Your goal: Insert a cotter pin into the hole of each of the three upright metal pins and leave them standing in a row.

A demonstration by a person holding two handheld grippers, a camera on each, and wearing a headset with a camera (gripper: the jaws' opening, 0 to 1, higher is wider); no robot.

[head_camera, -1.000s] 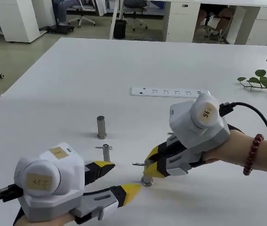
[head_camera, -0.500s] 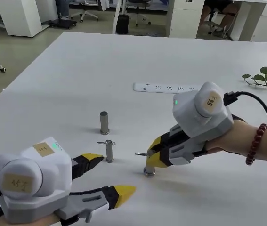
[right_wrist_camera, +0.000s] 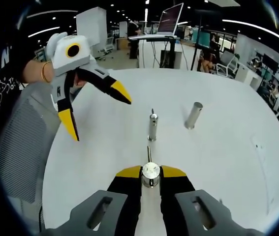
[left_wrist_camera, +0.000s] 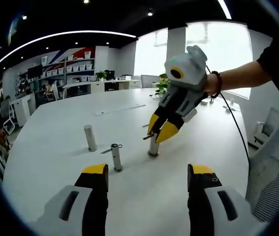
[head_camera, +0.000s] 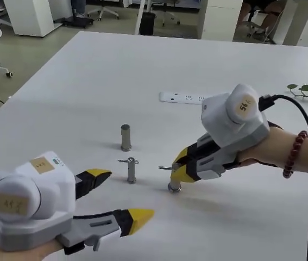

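R gripper [head_camera: 176, 167] fingers clamp cotter pin [head_camera: 164, 168] at near metal pin [head_camera: 174, 186] top. L gripper [head_camera: 125, 194] fingers spread wide, mid pin [head_camera: 131, 171] & far pin [head_camera: 125, 137] beyond tips.

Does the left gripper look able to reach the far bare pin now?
Likely yes: the left gripper is open and the far pin stands clear; only the middle pin sits near that path.

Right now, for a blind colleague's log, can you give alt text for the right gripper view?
The right gripper clamps the nearest metal pin, a cotter pin jutting beyond. Farther off stand a fitted pin and a bare pin; the open left gripper hovers left.
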